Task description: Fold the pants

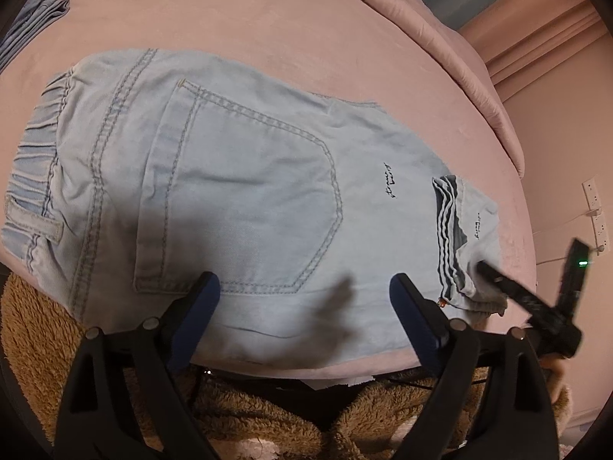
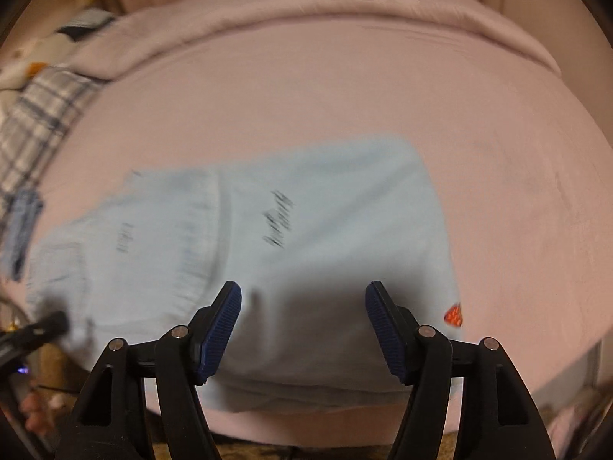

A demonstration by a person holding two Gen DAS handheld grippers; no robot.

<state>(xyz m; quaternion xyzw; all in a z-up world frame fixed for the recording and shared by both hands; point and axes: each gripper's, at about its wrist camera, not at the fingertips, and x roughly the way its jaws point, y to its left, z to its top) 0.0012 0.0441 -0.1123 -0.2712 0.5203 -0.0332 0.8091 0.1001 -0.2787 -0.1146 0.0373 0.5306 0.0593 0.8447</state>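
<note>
We see folded pale denim pants (image 1: 245, 191) flat on pink bed (image 1: 306, 30). Our left tongs (image 1: 304, 287) gape above near edge, gripping nothing; right tongs (image 1: 536, 276) by folded hem.

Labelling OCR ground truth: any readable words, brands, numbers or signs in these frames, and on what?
None can be read.
Pants, dark script mark: too small to read.
Folded-over leg end, second script mark: too small.
Same marks, right wrist view: motion-blurred.
Red tag at pants edge: pattern only, no letters legible.
</note>
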